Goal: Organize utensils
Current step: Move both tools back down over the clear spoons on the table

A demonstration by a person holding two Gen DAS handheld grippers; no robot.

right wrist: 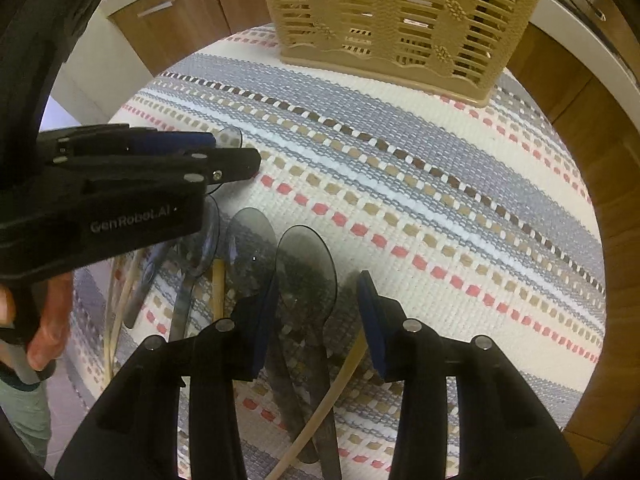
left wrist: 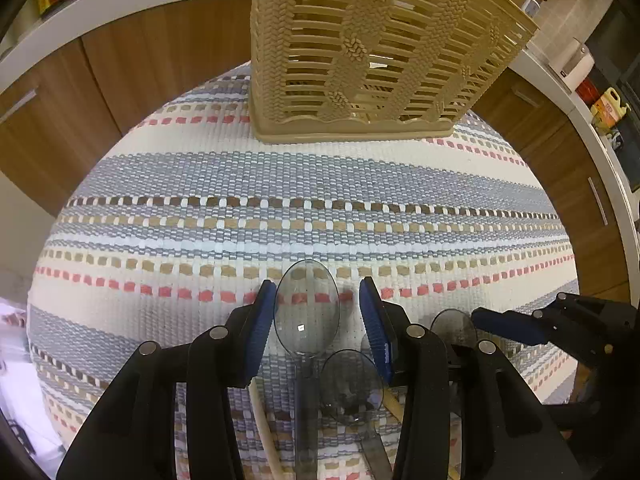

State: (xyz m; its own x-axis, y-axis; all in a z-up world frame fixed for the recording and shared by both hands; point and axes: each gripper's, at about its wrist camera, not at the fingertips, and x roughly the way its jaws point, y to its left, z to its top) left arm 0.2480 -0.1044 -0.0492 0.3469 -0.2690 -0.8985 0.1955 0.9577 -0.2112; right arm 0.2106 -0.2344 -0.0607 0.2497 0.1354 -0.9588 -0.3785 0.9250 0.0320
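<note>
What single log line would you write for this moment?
left gripper: open around clear spoon | right gripper: open around smoky spoon | basket: upright on mat

both tongs [left wrist: 318, 312] [right wrist: 318, 308] pointed steeply down — jaws partly apart, side by side

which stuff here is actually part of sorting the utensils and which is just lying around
Part of the job:
- clear plastic spoon, between the left gripper fingers
- smoky plastic spoon, between the right gripper fingers
- other smoky spoons
- beige slotted basket

Just lying about:
- striped woven mat
- wooden cabinets
- bottles on the counter
</note>
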